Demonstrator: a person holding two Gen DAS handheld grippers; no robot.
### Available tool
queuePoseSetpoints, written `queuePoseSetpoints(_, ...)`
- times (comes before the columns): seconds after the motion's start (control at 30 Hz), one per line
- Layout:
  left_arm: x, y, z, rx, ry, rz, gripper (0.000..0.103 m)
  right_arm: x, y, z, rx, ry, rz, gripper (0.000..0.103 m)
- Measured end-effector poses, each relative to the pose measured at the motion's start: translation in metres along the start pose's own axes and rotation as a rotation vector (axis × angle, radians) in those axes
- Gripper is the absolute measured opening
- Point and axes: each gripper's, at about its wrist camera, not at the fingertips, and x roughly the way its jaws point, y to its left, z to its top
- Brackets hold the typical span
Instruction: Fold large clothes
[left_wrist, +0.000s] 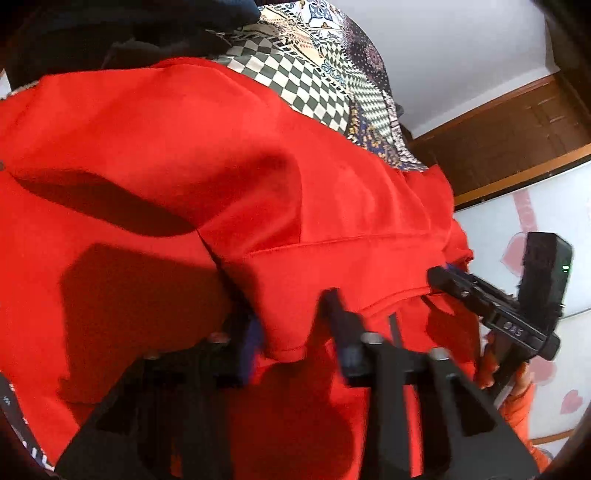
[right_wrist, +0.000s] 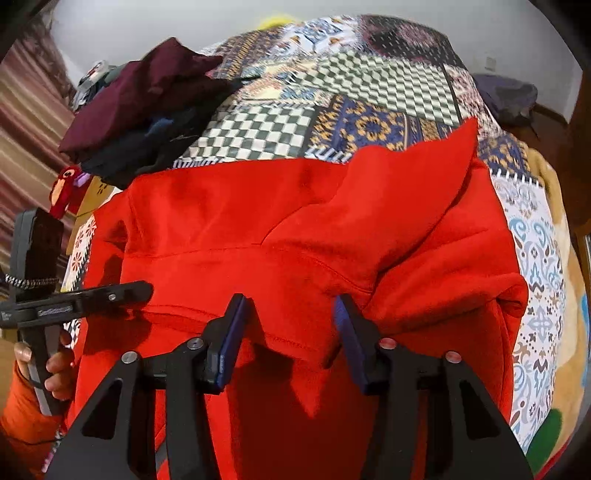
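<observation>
We held both tongs, left gripper and right gripper, part-open astride the red fleece garment's hem fold, ready to pinch and fold it

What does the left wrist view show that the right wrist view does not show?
Only the left wrist view shows the wooden door and the right gripper from the side. Only the right wrist view shows the pile of dark clothes, a small red toy and the left gripper from the side. Both show the red garment lying on the patterned cover, with a fold of red cloth between each view's own fingers.
</observation>
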Motion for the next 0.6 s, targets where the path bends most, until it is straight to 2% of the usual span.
queuePoseSetpoints(0.03,0.000,-0.001,-0.002,0.006,-0.004,0.005,0.013,-0.001,0.002,-0.001,-0.013,-0.004,-0.004,0.026)
queuePoseSetpoints(0.1,-0.006,-0.004,-0.005,0.022,-0.022,0.002,0.006,-0.006,0.007,-0.002,-0.034,-0.028,-0.013,0.021)
queuePoseSetpoints(0.17,-0.014,-0.013,-0.006,0.053,-0.048,0.007,0.005,-0.011,0.010,-0.002,-0.048,-0.047,-0.015,0.014)
queuePoseSetpoints(0.4,-0.053,-0.047,-0.021,0.169,-0.122,-0.016,0.004,-0.037,0.015,-0.009,-0.072,-0.100,-0.018,0.011)
queuePoseSetpoints(0.5,-0.056,-0.050,-0.026,0.177,-0.116,-0.023,0.004,-0.043,0.016,-0.013,-0.077,-0.106,-0.024,0.011)
queuePoseSetpoints(0.6,-0.049,-0.045,-0.029,0.179,-0.096,0.017,0.005,-0.040,0.015,-0.019,-0.084,-0.089,-0.047,0.011)
